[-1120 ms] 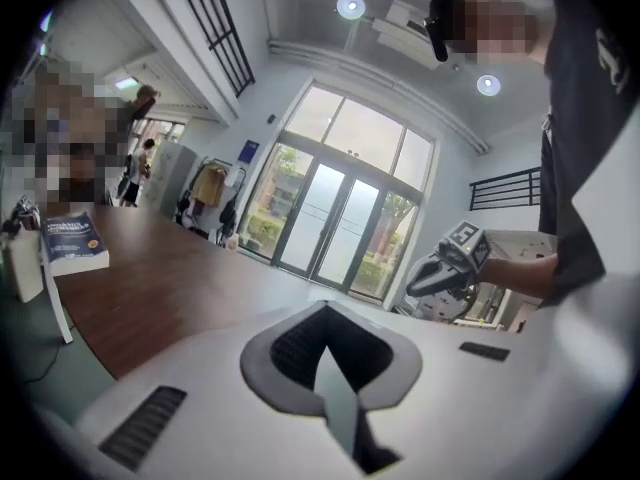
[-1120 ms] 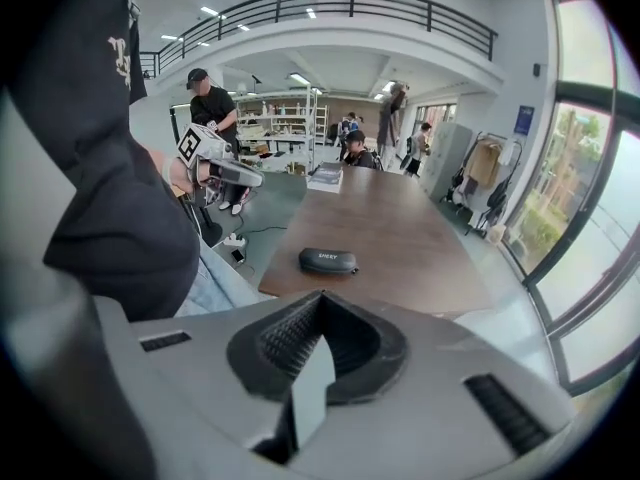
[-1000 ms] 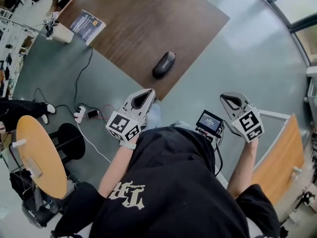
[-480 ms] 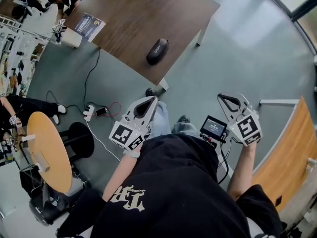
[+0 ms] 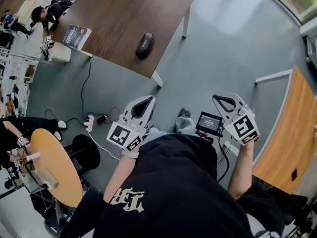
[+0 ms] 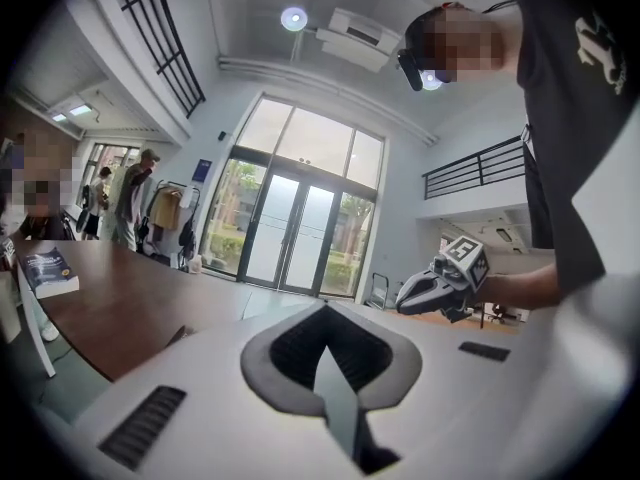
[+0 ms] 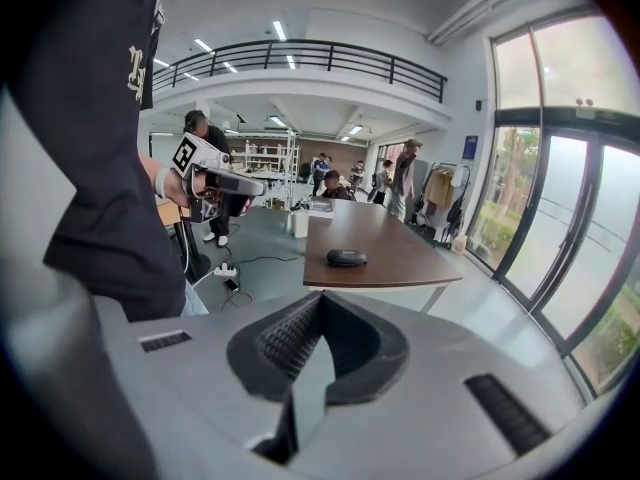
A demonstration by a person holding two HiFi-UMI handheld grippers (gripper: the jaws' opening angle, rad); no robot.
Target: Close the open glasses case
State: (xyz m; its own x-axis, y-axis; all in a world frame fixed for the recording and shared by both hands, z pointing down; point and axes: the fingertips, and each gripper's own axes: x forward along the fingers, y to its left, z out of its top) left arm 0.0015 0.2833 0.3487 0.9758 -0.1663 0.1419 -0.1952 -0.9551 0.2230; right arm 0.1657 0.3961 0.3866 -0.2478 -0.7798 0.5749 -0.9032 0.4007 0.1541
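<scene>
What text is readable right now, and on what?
Nothing reads clearly.
book cover: print too small.
screen: too small.
shirt lettering: ornate, unreadable.
glasses case: no legible mark.
left gripper and right gripper cubes: square markers, no words.

Your left gripper [image 6: 325,326]: jaws together, nothing between. Table [image 6: 130,313], book [image 6: 48,271] left of it; right gripper [image 6: 405,301] right.

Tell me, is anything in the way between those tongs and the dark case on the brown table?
Nothing visible does. The glasses case lies near the edge of the table; only bare floor separates it from the left tongs and right tongs, both shut and empty.
</scene>
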